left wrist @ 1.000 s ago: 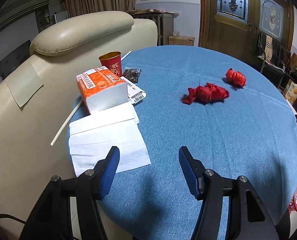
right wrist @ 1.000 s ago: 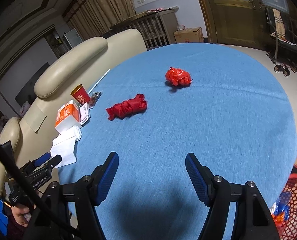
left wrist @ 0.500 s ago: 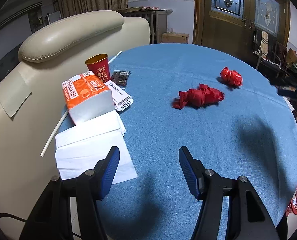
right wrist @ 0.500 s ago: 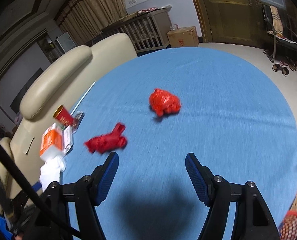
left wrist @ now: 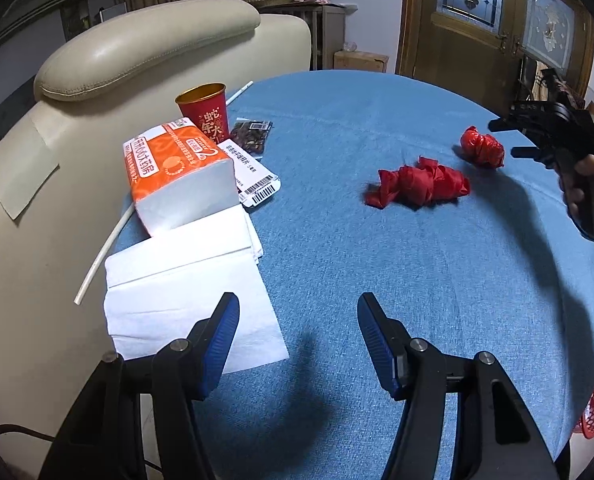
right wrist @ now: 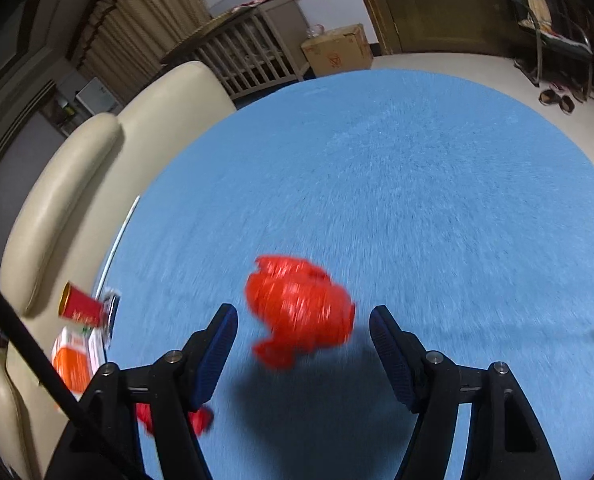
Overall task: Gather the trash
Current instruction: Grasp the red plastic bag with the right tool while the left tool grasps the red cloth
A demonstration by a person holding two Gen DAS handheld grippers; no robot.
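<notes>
Right wrist: red wad (right wrist: 301,312) (blurred) seemingly between hand-held gripper (right wrist: 303,328) jaws.

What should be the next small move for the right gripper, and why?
Probably ease the right gripper forward a little, then close it. The crumpled red plastic ball lies on the blue tablecloth between its open fingers, apparently not yet gripped.

Dim indoor light, fisheye-warped edges; right wrist view motion-blurred, left sharp.
</notes>
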